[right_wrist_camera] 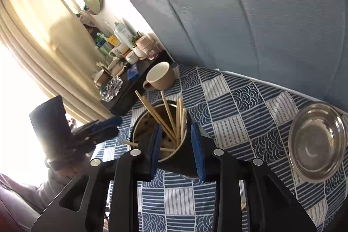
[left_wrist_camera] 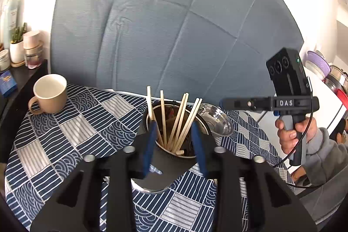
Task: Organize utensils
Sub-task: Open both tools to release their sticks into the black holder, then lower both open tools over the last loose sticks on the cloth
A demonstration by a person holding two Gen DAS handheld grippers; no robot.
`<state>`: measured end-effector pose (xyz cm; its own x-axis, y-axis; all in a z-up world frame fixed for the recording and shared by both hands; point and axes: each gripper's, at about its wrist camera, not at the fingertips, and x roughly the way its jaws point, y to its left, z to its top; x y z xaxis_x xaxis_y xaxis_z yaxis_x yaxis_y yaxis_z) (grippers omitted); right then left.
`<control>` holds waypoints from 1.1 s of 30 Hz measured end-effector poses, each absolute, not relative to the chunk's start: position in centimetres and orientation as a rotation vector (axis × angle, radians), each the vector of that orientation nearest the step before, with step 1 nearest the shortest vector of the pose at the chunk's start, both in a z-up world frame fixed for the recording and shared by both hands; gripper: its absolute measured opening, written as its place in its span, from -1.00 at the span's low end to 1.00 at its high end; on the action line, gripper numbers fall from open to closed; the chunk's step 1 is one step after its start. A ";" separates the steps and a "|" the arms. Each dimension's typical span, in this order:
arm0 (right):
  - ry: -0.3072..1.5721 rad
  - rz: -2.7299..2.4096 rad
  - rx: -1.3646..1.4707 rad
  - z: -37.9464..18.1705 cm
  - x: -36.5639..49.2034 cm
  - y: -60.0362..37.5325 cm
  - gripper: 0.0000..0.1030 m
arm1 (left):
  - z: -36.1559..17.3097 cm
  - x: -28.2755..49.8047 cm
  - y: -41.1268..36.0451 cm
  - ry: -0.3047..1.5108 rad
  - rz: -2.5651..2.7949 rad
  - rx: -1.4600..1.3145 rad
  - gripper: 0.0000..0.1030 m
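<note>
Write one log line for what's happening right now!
chopsticks upright in holder | left gripper open | right gripper open | mug, steel bowl on tablecloth

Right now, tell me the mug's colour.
Beige outside, pale inside; the mug shows best in the left wrist view.

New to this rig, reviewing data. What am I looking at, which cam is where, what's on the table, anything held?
No robot here: a person holds a handheld pair of tongs in each hand, each with a fisheye camera looking along its fingers.

The left wrist view shows the left tongs up close; the right tongs and the hand gripping them appear at its right edge. The right wrist view looks past the right tongs.

On the patterned tablecloth stand a black utensil holder with wooden chopsticks inside, a beige mug and a steel bowl.

Both tongs are open, hovering either side of the holder; nothing is held.
</note>
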<state>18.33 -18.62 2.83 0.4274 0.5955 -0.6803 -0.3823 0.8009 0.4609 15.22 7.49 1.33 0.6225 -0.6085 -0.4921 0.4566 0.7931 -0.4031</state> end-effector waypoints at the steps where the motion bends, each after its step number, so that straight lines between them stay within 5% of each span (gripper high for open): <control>1: 0.951 0.613 0.253 2.7 18.1 -18.8 -0.36 | 1.6 14.8 7.6 0.650 -0.604 -0.247 -0.10; 16: 1.050 0.494 0.245 -0.5 15.1 -21.7 0.00 | 0.6 11.0 6.5 0.730 -0.575 -0.199 0.36; 33: 1.322 0.246 0.200 -10.1 12.5 -25.5 0.05 | -6.6 5.1 -4.9 0.974 -0.795 0.013 0.40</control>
<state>12.53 -25.52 -10.11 0.2271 0.2900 -0.9297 -0.0639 0.9570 0.2829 5.06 -4.87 -6.61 0.3084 -0.5958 -0.7415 0.6072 0.7234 -0.3287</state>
